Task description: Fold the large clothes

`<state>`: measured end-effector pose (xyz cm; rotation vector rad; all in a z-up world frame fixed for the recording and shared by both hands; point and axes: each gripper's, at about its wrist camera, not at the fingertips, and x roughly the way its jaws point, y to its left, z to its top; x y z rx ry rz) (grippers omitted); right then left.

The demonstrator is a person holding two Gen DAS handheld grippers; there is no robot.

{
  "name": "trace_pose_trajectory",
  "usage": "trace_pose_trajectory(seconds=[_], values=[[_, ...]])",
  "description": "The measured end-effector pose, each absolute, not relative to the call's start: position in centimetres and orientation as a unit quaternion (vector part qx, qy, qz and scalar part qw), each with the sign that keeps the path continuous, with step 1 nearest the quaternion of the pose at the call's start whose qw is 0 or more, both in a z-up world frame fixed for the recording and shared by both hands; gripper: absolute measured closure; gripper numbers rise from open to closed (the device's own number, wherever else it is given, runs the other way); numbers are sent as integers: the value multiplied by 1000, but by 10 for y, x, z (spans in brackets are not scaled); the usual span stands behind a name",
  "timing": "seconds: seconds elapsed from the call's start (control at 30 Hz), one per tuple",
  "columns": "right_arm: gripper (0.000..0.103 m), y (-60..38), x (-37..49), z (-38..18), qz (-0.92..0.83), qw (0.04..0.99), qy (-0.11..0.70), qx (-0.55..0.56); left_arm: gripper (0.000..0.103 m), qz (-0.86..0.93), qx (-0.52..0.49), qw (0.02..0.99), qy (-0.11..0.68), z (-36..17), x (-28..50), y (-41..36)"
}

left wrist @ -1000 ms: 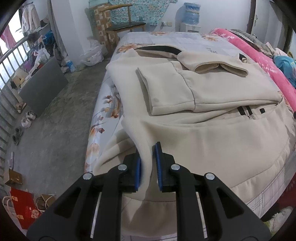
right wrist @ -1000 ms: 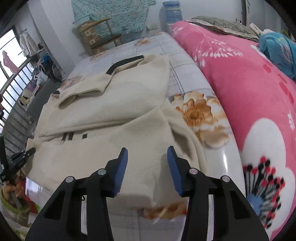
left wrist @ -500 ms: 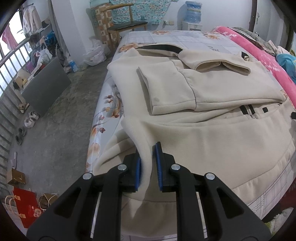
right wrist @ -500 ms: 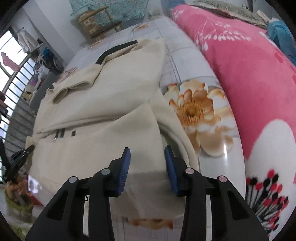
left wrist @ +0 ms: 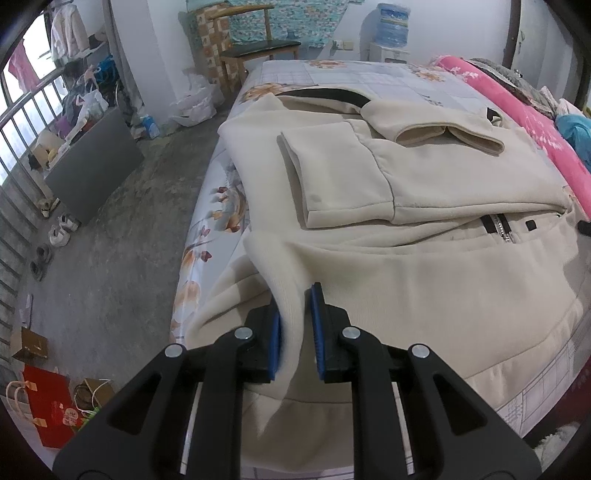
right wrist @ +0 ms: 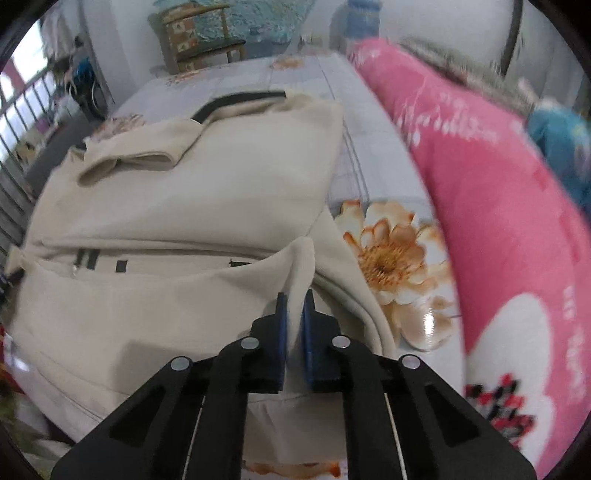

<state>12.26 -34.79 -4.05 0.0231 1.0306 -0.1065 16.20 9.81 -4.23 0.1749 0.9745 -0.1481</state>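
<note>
Cream fleece jacket [left wrist: 424, 288] lies spread across the bed [left wrist: 369, 79], its bottom hem hanging over the near edge right under both grippers. The left gripper [left wrist: 295, 328] has its jaws clamped on a raised ridge of the hem at the left corner; the right gripper [right wrist: 294, 325] has its jaws pinched shut on a peak of the same hem at the right corner. The cloth looks thick, soft and limp, probably fairly heavy for a garment: it should sag between the two grips and drag on the sheet, and the plush face may creep out of a shallow bite. The two hem corners look like the right places to hold it, taken deep.

Just beyond the jaws the lower body of the jacket lies flat, with a short zipper [left wrist: 500, 229] and small dark tabs past it. Farther on, a sleeve [left wrist: 340, 181] is already folded across the chest, and a second cuffed sleeve [left wrist: 448, 138] lies beyond it near the dark collar [left wrist: 332, 94]. These loose layers could shift if the hem is swung over them too fast.

To the right of the right jaws a pink floral blanket [right wrist: 498, 206] bulks along the bed, near the jacket's edge. To the left of the left jaws the bed ends and the concrete floor [left wrist: 122, 258] drops away, with shoes and bags. Far beyond stand a wooden chair [left wrist: 258, 48] and a water dispenser [left wrist: 393, 33].
</note>
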Motion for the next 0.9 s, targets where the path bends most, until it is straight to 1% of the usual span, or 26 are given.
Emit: trace_pose_trajectory(seconds=[0.1, 0.2, 0.33, 0.9], values=[[95, -328, 118, -35, -78, 876, 473, -60, 88, -69, 92, 876, 468, -42, 162, 96], [95, -320, 121, -42, -91, 871, 472, -97, 88, -67, 95, 875, 469, -42, 163, 94], [95, -323, 129, -55, -100, 861, 488, -98, 88, -65, 91, 874, 472, -42, 163, 94], [95, -320, 131, -57, -112, 861, 488, -89, 88, -58, 96, 874, 473, -43, 164, 92]])
